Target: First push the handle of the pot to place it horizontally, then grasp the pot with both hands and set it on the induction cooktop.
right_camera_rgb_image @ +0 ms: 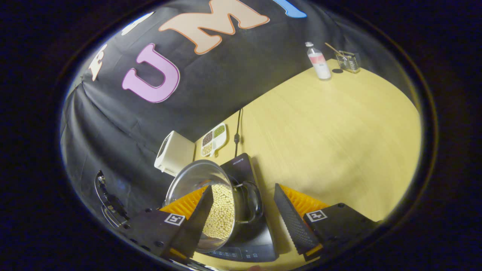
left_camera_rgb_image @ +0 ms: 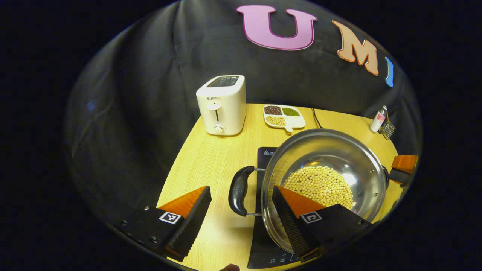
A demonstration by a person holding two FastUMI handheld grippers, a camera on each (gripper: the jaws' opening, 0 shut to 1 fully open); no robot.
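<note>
A steel pot (left_camera_rgb_image: 339, 150) holding yellow beans (left_camera_rgb_image: 320, 184) stands over the black induction cooktop (left_camera_rgb_image: 265, 154); I cannot tell whether it rests on it. My left gripper (left_camera_rgb_image: 241, 222) is open, its fingers on either side of the pot's black handle (left_camera_rgb_image: 238, 190), one finger overlapping the rim. In the right gripper view the pot (right_camera_rgb_image: 196, 180) is low and left on the cooktop (right_camera_rgb_image: 241, 165). My right gripper (right_camera_rgb_image: 244, 220) is open around the other handle (right_camera_rgb_image: 253, 201). The right gripper (left_camera_rgb_image: 403, 165) also shows at the pot's far side in the left gripper view.
A white toaster (left_camera_rgb_image: 222, 105) and a divided dish of beans (left_camera_rgb_image: 283, 116) stand at the back of the wooden table (left_camera_rgb_image: 211, 158). A bottle (right_camera_rgb_image: 318, 62) and a small glass holder (right_camera_rgb_image: 348, 61) sit in the far corner. A black cable (right_camera_rgb_image: 237, 130) runs from the cooktop.
</note>
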